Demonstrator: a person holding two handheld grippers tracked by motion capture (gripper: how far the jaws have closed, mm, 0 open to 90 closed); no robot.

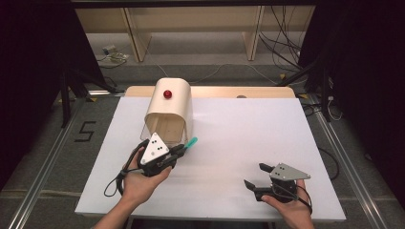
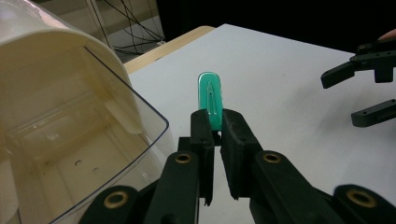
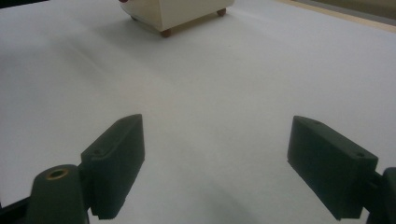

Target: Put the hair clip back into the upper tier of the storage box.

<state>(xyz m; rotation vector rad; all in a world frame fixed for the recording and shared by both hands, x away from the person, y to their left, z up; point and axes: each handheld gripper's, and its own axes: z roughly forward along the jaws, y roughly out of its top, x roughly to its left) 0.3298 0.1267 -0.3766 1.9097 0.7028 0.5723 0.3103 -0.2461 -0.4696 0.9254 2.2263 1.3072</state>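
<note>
1. High view: the left gripper (image 1: 180, 149) sits just in front of the cream box (image 1: 168, 110), near the left side of the white table (image 1: 248, 143).
2. Its jaws are squeezed tight on a green stick (image 1: 191, 142). The green stick pokes out past the tips, up and to the right.
3. The box has a round top with a red knob (image 1: 167, 94) on it.
4. Left gripper view: the green stick (image 2: 211, 99) stands between the two black jaws, held at its lower end. It looks see-through, with a thin line down its middle.
5. The box's clear flap (image 2: 88, 154) is open, just left of the jaws.
6. The right gripper (image 1: 257, 176) rests low on the right side of the table, well apart from the box.
7. Right gripper view: its jaws stand wide apart, with bare white table (image 3: 210, 116) between them.
</note>
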